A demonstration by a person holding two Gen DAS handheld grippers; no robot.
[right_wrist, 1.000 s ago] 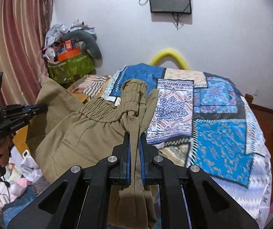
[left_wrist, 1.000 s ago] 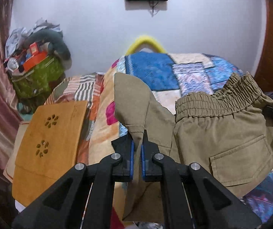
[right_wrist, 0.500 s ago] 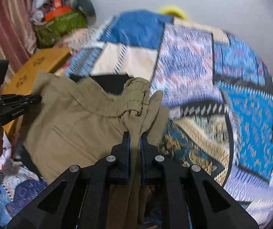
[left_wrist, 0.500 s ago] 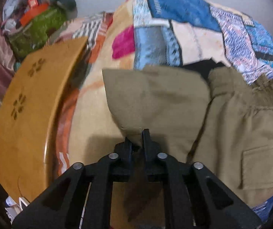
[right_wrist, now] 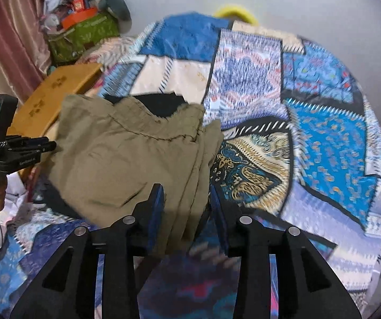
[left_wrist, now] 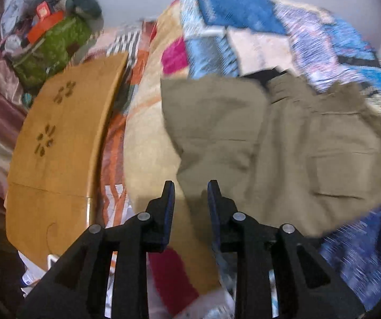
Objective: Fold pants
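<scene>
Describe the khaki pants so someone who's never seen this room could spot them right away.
Start with the bed under the blue patchwork quilt. Near its edge, beside the wooden board, lie the khaki pants, folded over a black garment. They are the only plain olive-tan thing on that busy print, with a gathered elastic waistband and a patch pocket.

A bed (right_wrist: 323,138) spread with a patchwork quilt of blue, white and gold panels carries the khaki pants (right_wrist: 126,159), which lie folded near its left edge. A dark garment (right_wrist: 161,103) peeks out from beneath the pants' far edge. Beside the quilt, a peach and pink blanket (left_wrist: 147,143) covers the bed's left side.
</scene>
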